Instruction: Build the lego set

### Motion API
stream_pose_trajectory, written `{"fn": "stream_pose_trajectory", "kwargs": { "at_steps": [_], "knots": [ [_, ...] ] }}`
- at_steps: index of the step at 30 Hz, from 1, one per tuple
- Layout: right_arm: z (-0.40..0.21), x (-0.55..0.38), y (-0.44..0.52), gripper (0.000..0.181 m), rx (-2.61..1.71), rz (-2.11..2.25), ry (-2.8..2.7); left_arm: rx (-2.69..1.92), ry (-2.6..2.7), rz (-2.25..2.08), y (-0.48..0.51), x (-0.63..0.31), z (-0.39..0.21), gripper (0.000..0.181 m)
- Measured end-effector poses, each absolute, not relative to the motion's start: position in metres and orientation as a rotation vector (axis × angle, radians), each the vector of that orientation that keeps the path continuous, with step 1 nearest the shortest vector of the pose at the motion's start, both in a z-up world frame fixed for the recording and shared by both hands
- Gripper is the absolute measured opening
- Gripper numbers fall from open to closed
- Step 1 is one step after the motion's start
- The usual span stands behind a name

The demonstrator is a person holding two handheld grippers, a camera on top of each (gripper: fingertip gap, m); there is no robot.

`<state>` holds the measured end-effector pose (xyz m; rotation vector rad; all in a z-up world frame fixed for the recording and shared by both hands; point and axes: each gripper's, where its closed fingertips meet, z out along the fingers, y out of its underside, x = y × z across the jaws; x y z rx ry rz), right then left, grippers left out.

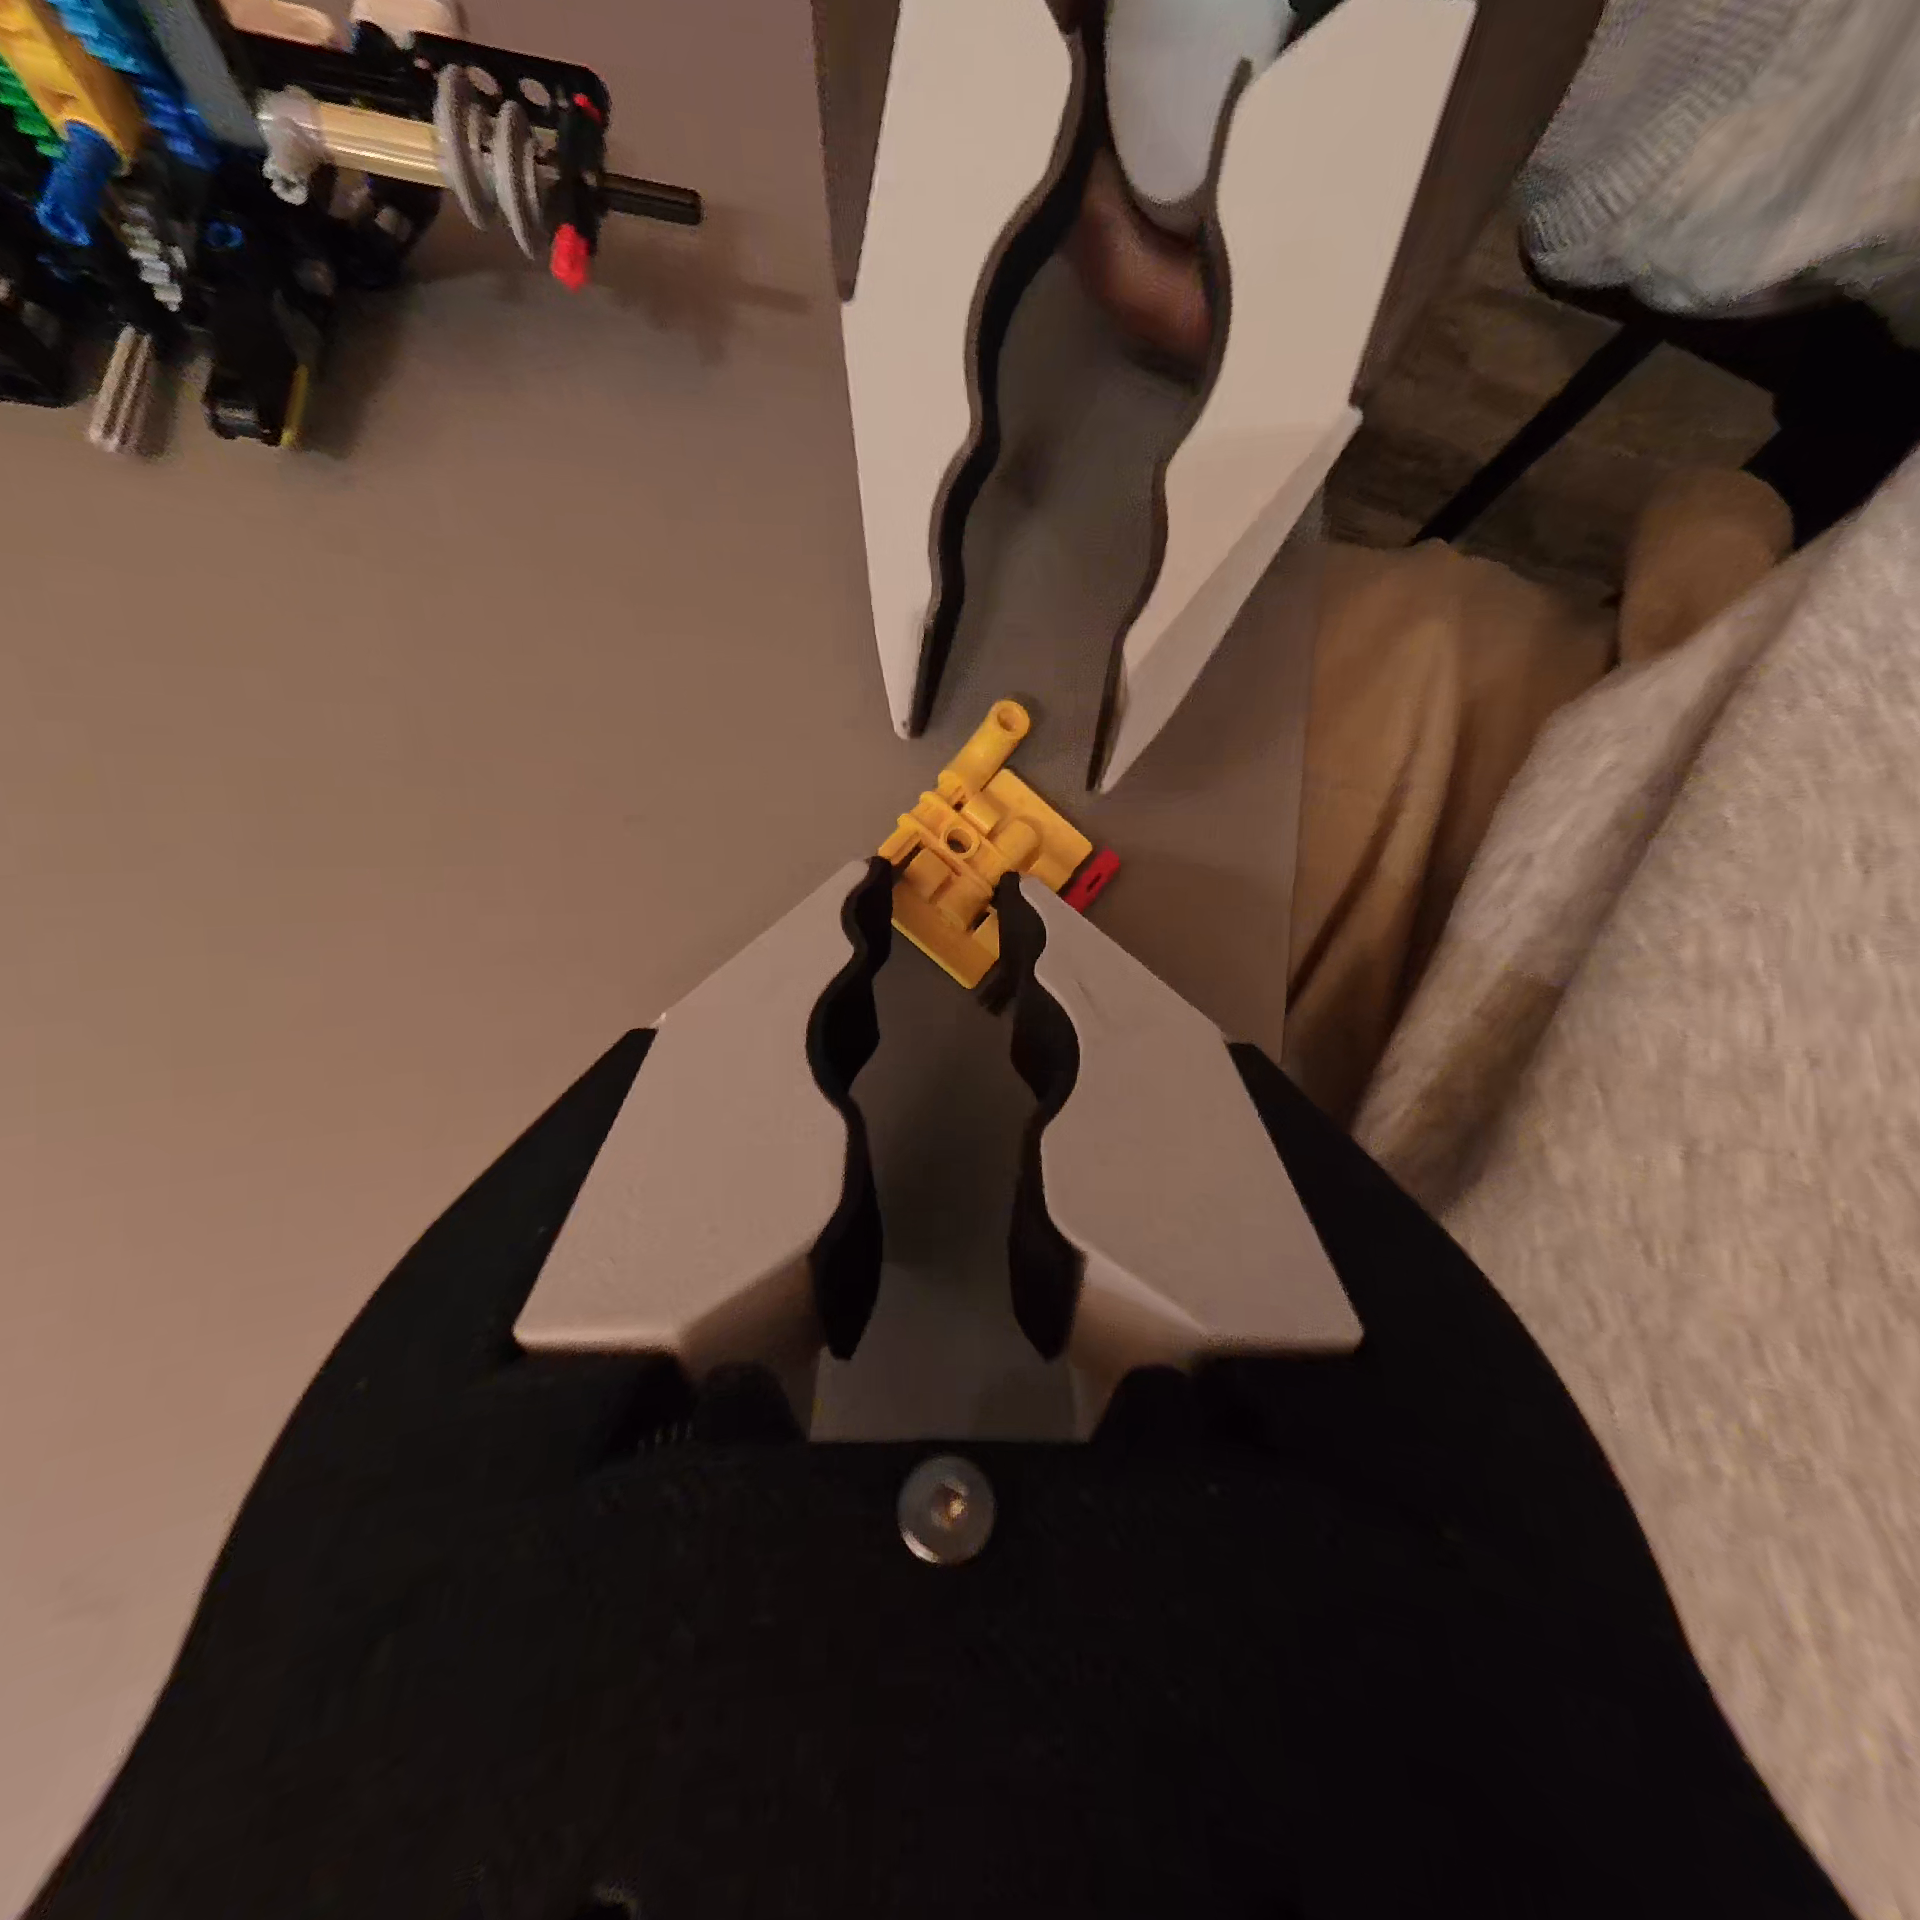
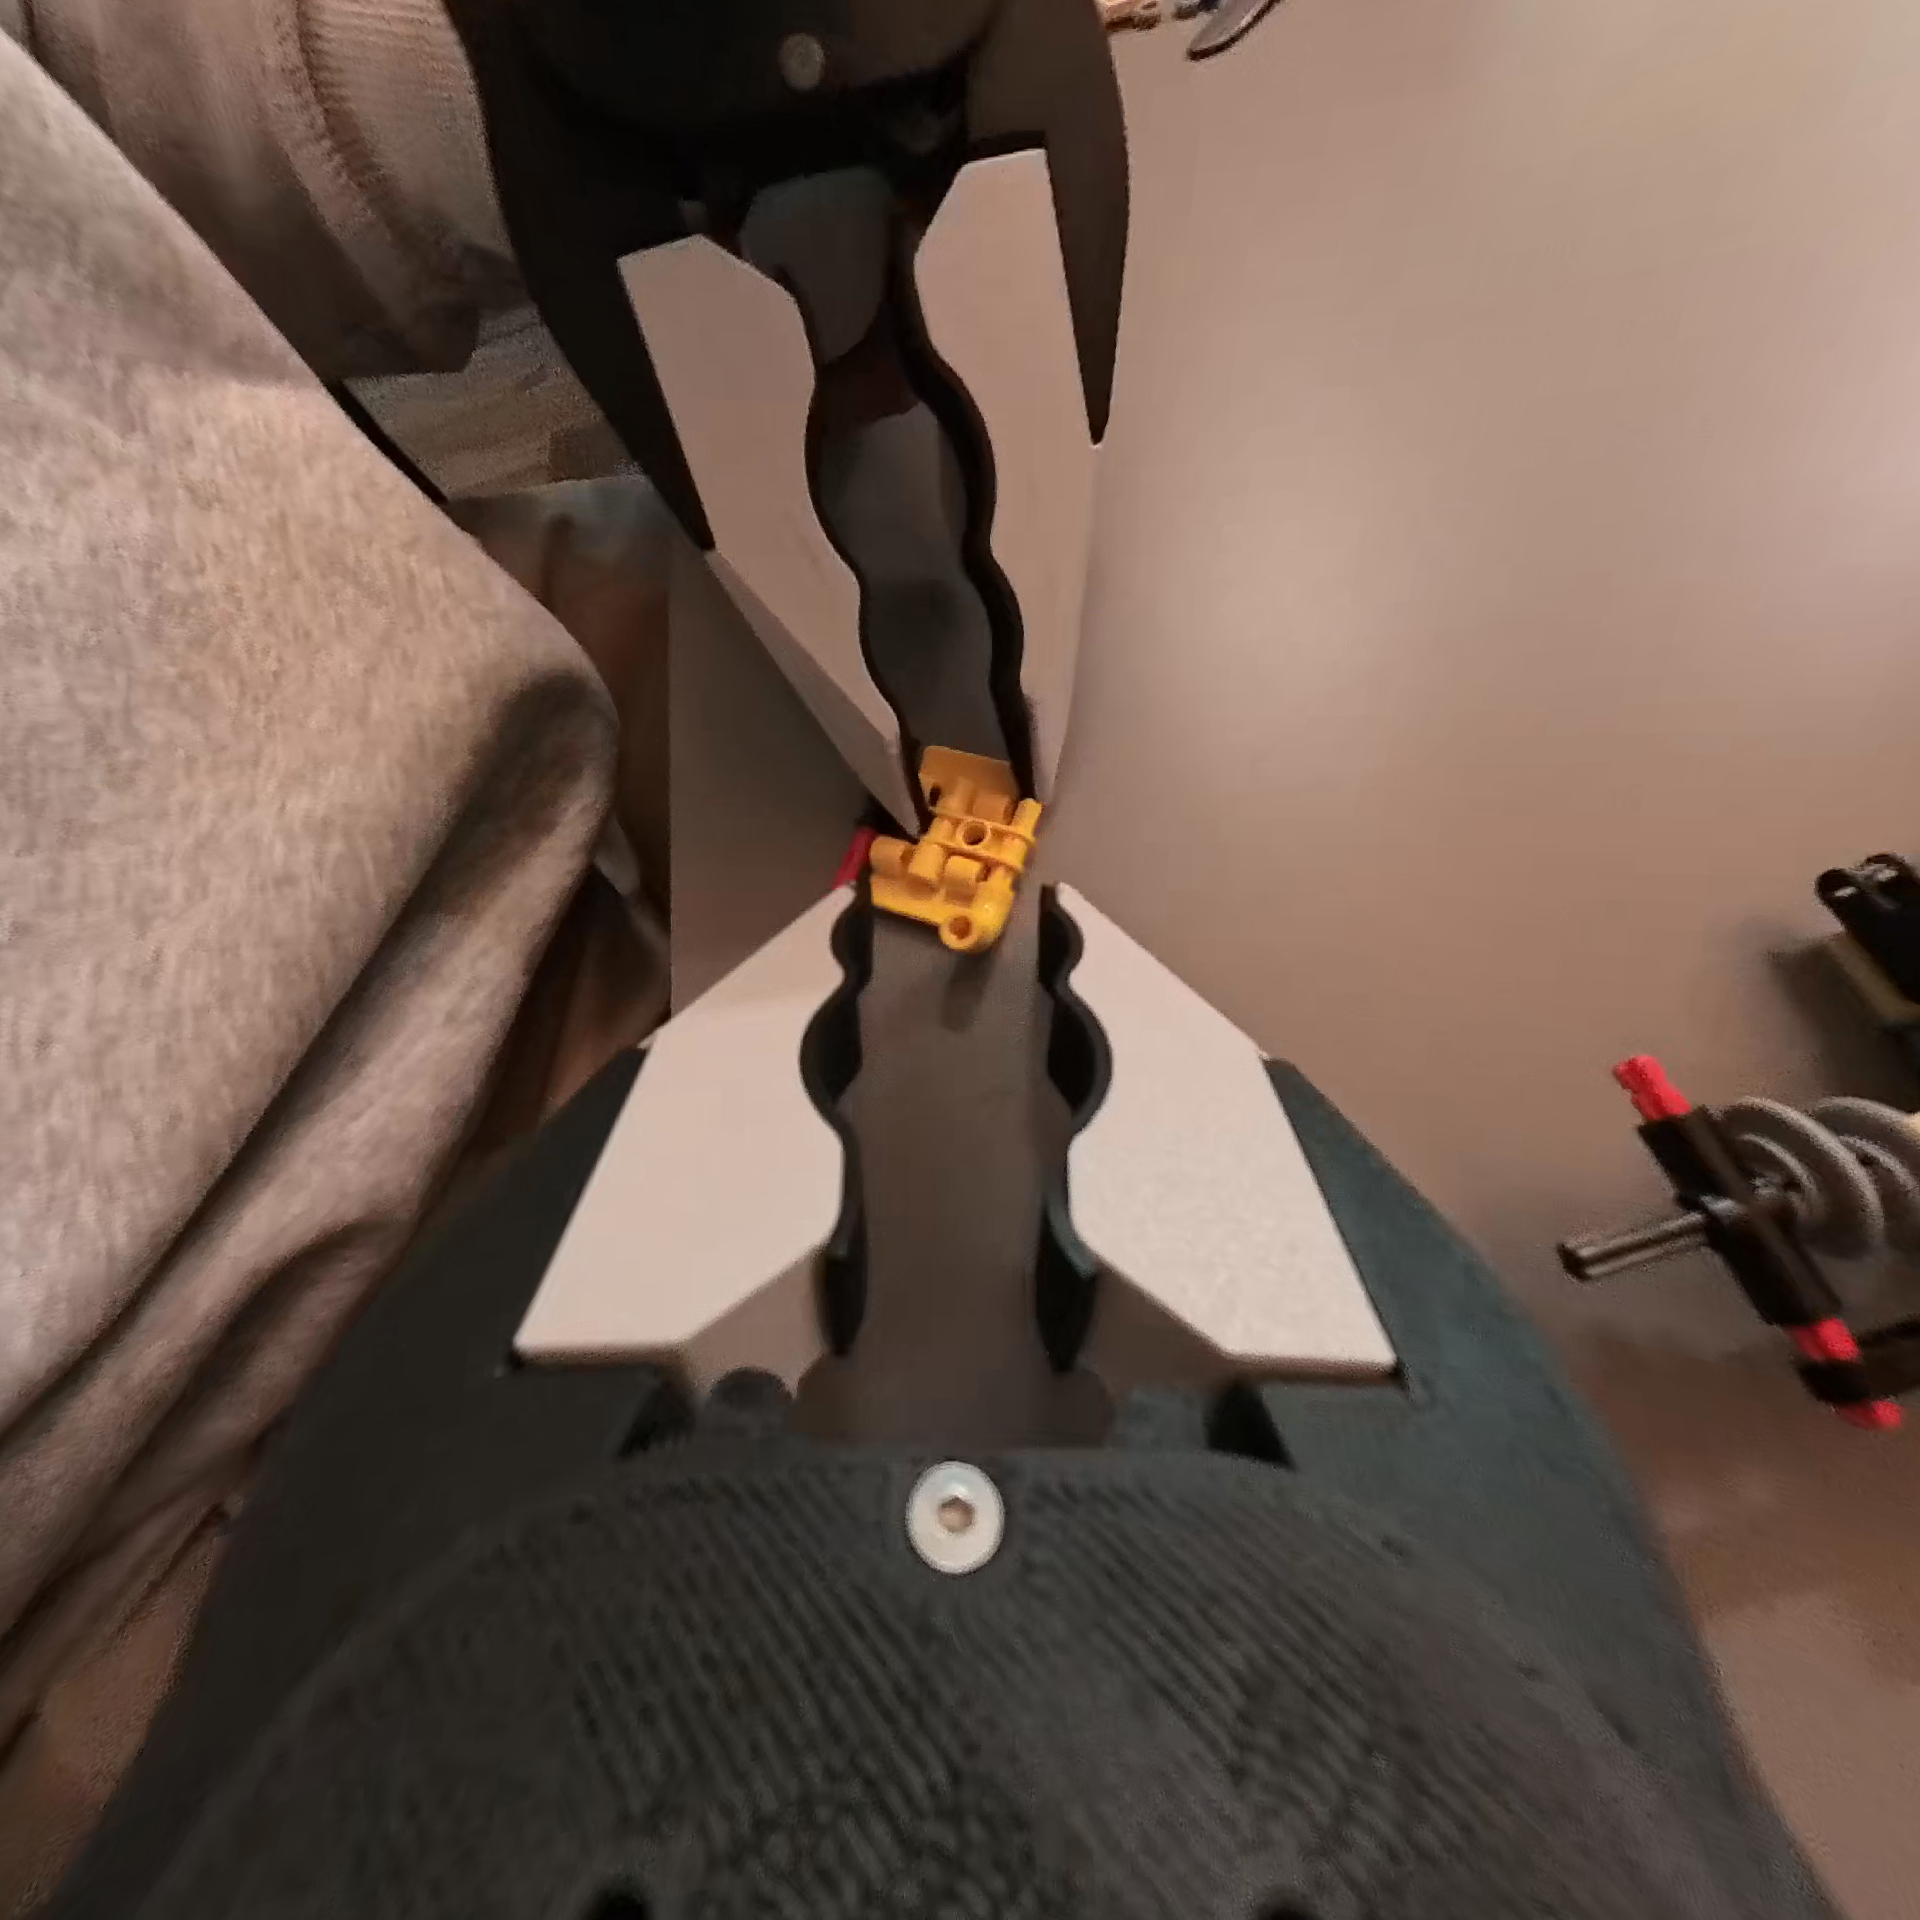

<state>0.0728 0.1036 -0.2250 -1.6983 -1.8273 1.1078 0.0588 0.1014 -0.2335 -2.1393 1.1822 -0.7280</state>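
Observation:
A small yellow Lego assembly (image 1: 971, 831), a flat panel with pin connectors on it, is held just above the grey table. My left gripper (image 1: 943, 881) is shut on its near end. A red pin (image 1: 1091, 878) sticks out of its right side. My right gripper (image 1: 1006, 756) comes in from the opposite side, open, with its tips on either side of the yellow connector end and not touching it. In the right wrist view the yellow assembly (image 2: 951, 857) sits just past my open right gripper (image 2: 951, 899), with the left gripper (image 2: 971, 795) clamped on its far end.
A large, partly built Lego model (image 1: 156, 187) with grey gears, a black axle and red pins stands at the far left, and shows in the right wrist view (image 2: 1766, 1195) at the right. A person's grey knit sleeve (image 1: 1662, 935) and beige trousers (image 1: 1434, 727) lie along the table edge (image 1: 1294, 831). The grippers are tip to tip, or close to it.

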Motion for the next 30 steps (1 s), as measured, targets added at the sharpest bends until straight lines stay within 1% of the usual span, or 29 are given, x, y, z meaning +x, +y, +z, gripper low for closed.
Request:
{"fn": "stream_pose_trajectory", "kwargs": {
  "at_steps": [1,3,6,11,20,24,26,30],
  "knots": [
    [-0.224,0.074,0.104,0.033,-1.672,1.1,-1.839,-2.13,1.204,-0.736,0.099,0.058,-0.233,0.019],
    [-0.225,0.078,0.104,0.035,-1.622,1.079,-1.878,-2.116,1.255,-0.783,0.094,0.058,-0.233,0.019],
    [-0.226,0.082,0.101,0.025,-1.491,1.037,-1.978,-2.092,1.333,-0.854,0.087,0.06,-0.233,0.019],
    [-0.233,0.078,0.095,0.019,-1.29,0.949,-2.142,-2.062,1.422,-0.921,0.086,0.062,-0.233,0.018],
    [-0.234,0.078,0.089,0.03,-1.224,1.031,-2.241,-2.07,1.43,-0.969,0.085,0.062,-0.232,0.018],
    [-0.233,0.075,0.085,0.026,-1.2,1.059,-2.271,-2.066,1.443,-0.98,0.085,0.063,-0.232,0.018],
    [-0.233,0.075,0.083,0.021,-1.198,1.084,-2.29,-2.069,1.441,-0.986,0.084,0.063,-0.232,0.018],
    [-0.233,0.075,0.082,0.02,-1.208,1.114,-2.305,-2.064,1.448,-0.983,0.084,0.063,-0.232,0.018]
  ]
}}
